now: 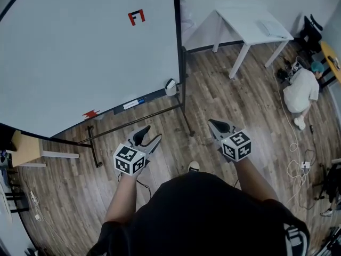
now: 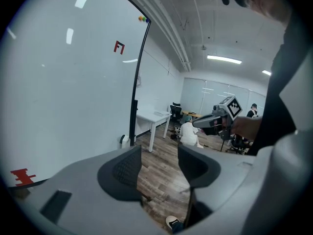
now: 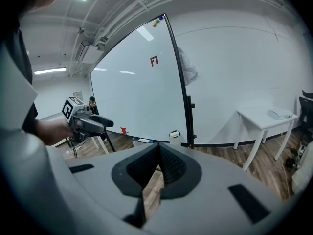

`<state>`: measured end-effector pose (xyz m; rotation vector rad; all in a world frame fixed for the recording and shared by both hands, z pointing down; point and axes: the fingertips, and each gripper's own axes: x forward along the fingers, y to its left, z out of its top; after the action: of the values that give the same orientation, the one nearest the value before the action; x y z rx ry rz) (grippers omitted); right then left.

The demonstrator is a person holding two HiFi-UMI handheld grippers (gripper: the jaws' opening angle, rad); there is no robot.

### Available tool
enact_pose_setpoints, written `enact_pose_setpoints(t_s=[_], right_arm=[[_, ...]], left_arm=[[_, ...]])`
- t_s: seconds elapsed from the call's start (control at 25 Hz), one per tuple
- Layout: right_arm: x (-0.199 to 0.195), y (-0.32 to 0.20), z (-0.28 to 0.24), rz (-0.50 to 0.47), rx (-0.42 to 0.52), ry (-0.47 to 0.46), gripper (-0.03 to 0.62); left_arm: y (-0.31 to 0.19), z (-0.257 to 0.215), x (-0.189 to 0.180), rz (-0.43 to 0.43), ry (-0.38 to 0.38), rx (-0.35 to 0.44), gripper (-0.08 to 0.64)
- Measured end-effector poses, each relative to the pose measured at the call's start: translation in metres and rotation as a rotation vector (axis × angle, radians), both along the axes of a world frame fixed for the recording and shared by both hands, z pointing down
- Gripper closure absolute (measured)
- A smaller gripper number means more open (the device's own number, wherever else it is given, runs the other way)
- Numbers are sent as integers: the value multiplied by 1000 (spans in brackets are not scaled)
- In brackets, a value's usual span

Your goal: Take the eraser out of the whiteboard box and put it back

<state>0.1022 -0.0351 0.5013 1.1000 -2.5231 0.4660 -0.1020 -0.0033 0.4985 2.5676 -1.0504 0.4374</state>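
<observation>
Left gripper (image 2: 159,154): jaws stand apart with only the floor showing between them; it holds nothing and hangs low in front of the person, pointing toward the whiteboard's lower edge.
Right gripper (image 3: 157,149): jaw tips meet, closed on nothing; it is held at about the same height as the left one, well apart from it, just right of the board's stand.
Whiteboard box (image 1: 170,86): small white box fixed at the board's lower right corner, beside the dark upright post; both grippers are well apart from it.
Eraser: a dark strip shows at the top of the box in the right gripper view, but I cannot tell whether that is the eraser.
Whiteboard (image 1: 80,52): large, white, on a dark frame, tilted across the left of the head view; a small red mark (image 1: 136,17) sits high on it.
Board ledge (image 1: 130,104): narrow dark strip along the bottom edge, with a white label and a small red piece (image 1: 90,113) further left.
Floor (image 1: 234,100): wood planks, cables trailing at the right.
White table (image 1: 250,25): behind the board, against the wall.
Other person (image 1: 301,89): crouched on the floor, far right.
</observation>
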Motion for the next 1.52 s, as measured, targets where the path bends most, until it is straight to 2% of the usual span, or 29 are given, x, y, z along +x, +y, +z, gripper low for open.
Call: enact_pose_setpoints(t_s=[0.44,0.84,1.2,1.52], right_arm=[[10,-43,0,-89,6,-42,597],[36,-58,1,-107,15,-42,597],[49,-58,-2,-99,27,-42,597],[64,-55,-3,-82,-2,-64,597]], left_arm=[[-30,2,19,-71,-22,-9,318],[-58,-3,41,-83,-40,13,317],[-62,-11,50,-85,-55,26,318],[-68,-15,57,-73,-58,41,318]])
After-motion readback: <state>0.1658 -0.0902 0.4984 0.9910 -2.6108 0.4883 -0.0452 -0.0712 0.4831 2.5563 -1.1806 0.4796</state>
